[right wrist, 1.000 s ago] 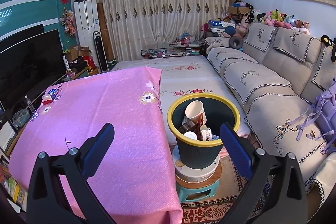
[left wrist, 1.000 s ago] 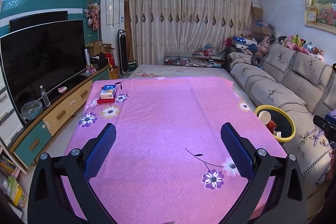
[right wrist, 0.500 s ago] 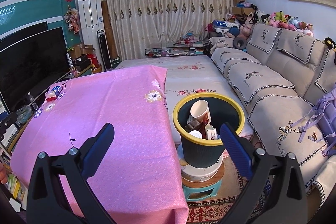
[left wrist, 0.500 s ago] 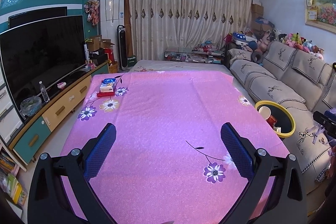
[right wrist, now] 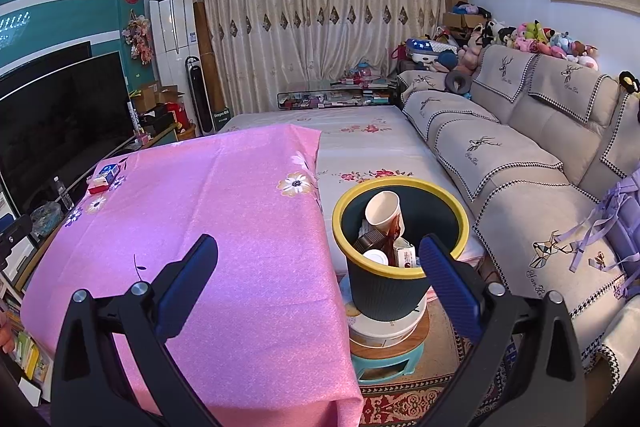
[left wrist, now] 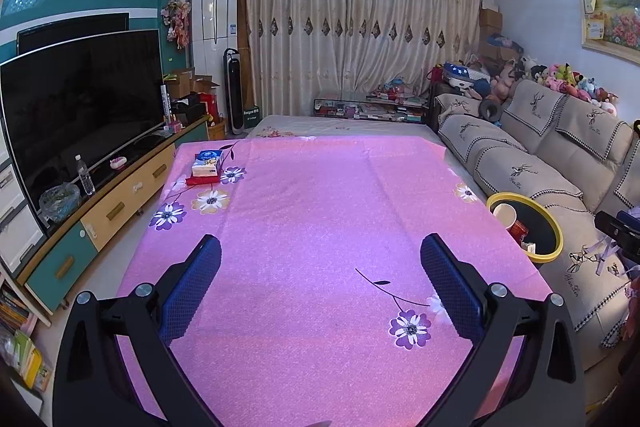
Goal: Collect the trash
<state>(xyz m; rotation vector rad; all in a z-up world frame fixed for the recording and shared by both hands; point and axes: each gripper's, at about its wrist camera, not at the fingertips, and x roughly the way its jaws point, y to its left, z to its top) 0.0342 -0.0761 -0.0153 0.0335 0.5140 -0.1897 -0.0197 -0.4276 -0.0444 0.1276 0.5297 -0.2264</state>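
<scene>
1. The left gripper [left wrist: 320, 259] hangs above the pink worktop [left wrist: 320, 211] with its fingers [left wrist: 192, 291] spread wide and nothing between them.
2. The right gripper [right wrist: 318, 267] is likewise agape and empty; the bin [right wrist: 396, 283] sits just ahead of its right finger, partly behind that fingertip.
3. The bin stands on a stool [right wrist: 384, 361] beside the worktop edge and already holds the trash: a paper cup [right wrist: 383, 211], a dark lid, a white lid and a small carton [right wrist: 404, 255].
4. The only thing left on the worktop is a stack of boxes [left wrist: 206, 167], far ahead of the left fingers and off to their left, near the far corner. Whether it counts as trash I cannot tell.
5. Judgement: the task looks nearly or fully done, so the main risk is grabbing something that is not rubbish.
6. If the stack is the next target, the reach is long; a low pass could drag the cloth and shift the boxes.
7. The stack looks loosely piled, so a pinch on the top box alone may leave the rest behind or topple it.
8. The bin perches high on a narrow stool; a knock from the right finger could tip it and spill the cup.
</scene>
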